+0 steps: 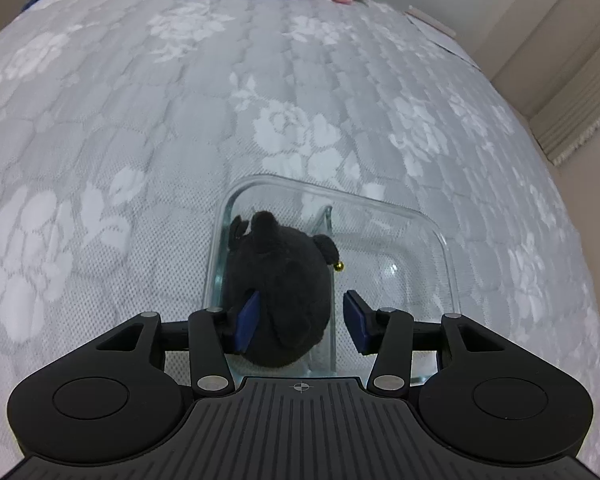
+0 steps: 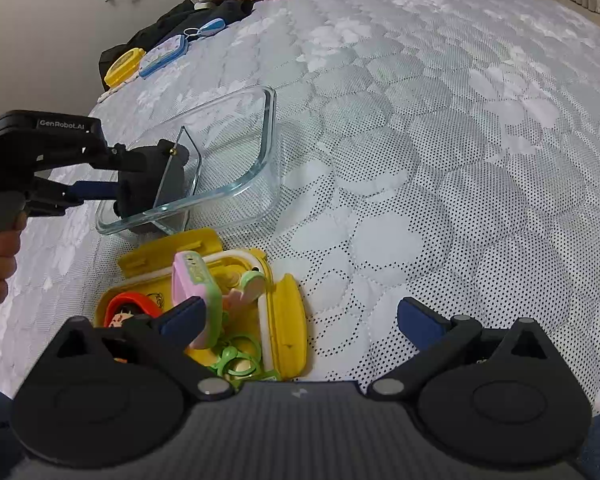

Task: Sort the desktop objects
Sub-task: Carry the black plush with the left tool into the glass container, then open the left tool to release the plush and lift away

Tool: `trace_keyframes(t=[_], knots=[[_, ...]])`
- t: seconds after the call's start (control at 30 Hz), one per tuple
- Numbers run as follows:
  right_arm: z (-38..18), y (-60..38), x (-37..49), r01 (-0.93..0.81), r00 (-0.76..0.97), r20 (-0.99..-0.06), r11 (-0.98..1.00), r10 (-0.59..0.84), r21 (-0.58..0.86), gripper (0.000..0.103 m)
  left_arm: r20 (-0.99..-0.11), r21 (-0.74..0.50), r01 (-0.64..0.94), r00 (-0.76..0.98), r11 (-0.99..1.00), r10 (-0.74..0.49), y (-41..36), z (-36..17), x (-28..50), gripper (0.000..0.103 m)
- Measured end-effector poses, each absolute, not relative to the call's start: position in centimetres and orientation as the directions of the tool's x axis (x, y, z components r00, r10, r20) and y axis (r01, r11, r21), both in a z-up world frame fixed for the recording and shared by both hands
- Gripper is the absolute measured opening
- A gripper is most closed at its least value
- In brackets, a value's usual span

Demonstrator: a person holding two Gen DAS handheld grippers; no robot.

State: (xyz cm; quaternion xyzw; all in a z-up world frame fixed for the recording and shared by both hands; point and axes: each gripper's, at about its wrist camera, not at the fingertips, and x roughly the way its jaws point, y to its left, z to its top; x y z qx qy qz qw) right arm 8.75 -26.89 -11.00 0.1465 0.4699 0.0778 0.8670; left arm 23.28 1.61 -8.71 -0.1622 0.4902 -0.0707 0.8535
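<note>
Here the left gripper [image 1: 300,318] reaches into the glass container [image 1: 432,232] low in the frame, its fingers parted around the black plush toy [image 1: 284,276], the left pad touching it, the right pad clear. The right gripper [image 2: 300,318] hangs wide open over the bed [image 2: 440,140], beside the yellow box [image 2: 288,320] of trinkets.

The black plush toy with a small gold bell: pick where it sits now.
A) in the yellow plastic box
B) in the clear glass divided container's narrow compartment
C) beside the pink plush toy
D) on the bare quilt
B: the black plush toy fills the narrow section left of the glass divider in the clear glass container, with the left gripper around its near end.
</note>
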Motion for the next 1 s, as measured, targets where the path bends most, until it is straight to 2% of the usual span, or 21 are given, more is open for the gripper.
trace_keyframes(t=[0.23,0.33,0.43,0.63,0.83,1.0], knots=[[-11.0,-26.9,8.7,-0.009,0.546,-0.784,0.938,0.294,0.346,0.103,-0.764,-0.409,-0.052,0.565,0.911,-0.311,2.9,-6.1,23.0,0.050],[-11.0,-26.8,8.7,-0.010,0.547,-0.785,0.940,0.290,0.340,0.103,-0.771,-0.452,-0.056,0.527,0.890,-0.358,2.3,-7.3,23.8,0.050],[-11.0,-27.0,8.6,-0.003,0.548,-0.784,0.938,0.292,0.348,0.103,-0.772,-0.449,-0.066,0.531,0.891,-0.349,1.9,-8.6,24.2,0.050],[-10.9,-26.9,8.7,-0.014,0.546,-0.780,0.935,0.304,0.355,0.103,-0.809,-0.374,-0.020,0.497,0.927,-0.315,0.8,-8.3,24.4,0.052],[-11.0,-27.2,8.7,0.000,0.545,-0.782,0.933,0.303,0.361,0.103,-0.840,-0.348,-0.013,0.447,0.938,-0.306,0.3,-8.4,23.7,0.052],[-11.1,-27.5,8.8,0.017,0.547,-0.780,0.927,0.304,0.374,0.103,-0.800,-0.379,0.015,0.498,0.925,-0.335,1.5,-7.0,20.5,0.053]])
